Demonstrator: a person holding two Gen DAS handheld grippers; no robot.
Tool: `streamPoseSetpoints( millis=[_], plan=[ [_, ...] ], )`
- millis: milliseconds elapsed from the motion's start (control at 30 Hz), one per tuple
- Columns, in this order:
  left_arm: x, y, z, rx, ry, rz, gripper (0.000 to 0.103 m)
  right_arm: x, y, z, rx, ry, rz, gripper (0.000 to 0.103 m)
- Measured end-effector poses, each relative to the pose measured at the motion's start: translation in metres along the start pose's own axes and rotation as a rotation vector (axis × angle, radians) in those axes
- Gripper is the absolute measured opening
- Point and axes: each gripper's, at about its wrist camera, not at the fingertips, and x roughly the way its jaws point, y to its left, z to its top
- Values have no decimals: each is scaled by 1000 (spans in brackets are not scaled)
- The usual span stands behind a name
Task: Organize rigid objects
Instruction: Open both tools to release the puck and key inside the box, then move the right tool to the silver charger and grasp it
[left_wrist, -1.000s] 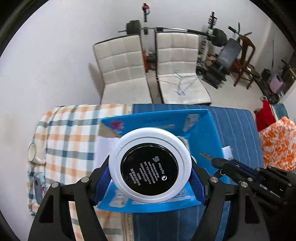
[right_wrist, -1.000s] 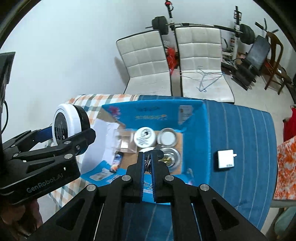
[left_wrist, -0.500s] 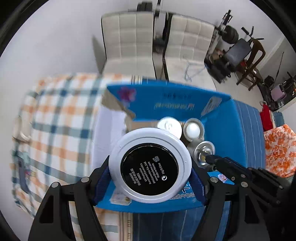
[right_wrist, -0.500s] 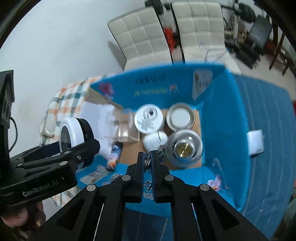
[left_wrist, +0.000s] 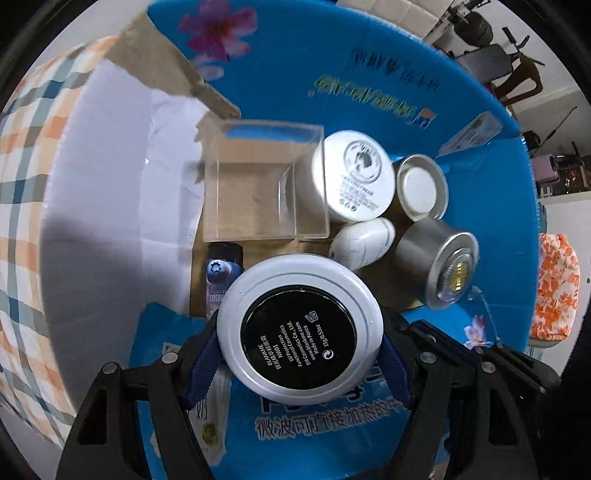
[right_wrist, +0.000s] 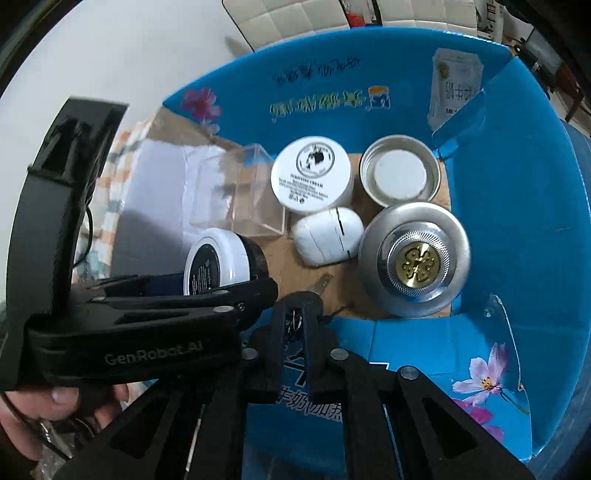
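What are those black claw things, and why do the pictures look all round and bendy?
The black claws are grabbers that a person holds, one in each hand. Each has a little camera with a very wide lens, so everything bulges like in a spoon.

One picture looks along the left gripper. It squeezes a round white jar with a black label.

The other looks along the right gripper, pinched shut on some keys.

Both hang over a blue cardboard box. Inside sit a clear plastic box, a white cream jar, a silver lid, a silver tin, a white case and a small blueberry bottle.
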Motion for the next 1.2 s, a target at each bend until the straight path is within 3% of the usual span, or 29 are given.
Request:
streamPoseSetpoints(
  millis=[333,533,600,700,767,1200],
  plan=[
    [5,-5,-6,53,34,69,75,13,-4,-8,43,39,-131,14],
    [-6,-8,-18,65,9,94,80,-4,-9,-17,55,11,-226,44],
    [-16,-19,-20,73,-13,107,89,-13,-7,-14,56,-4,-235,63],
    [-32,-23,-27,71,-59,122,92,-28,-6,-16,49,-37,-255,82],
    [-42,-25,-31,67,-94,145,103,-40,-4,-18,43,-54,-269,84],
    [-114,-49,-49,92,-254,201,103,-132,5,-27,30,-163,-232,87]
  ],
)
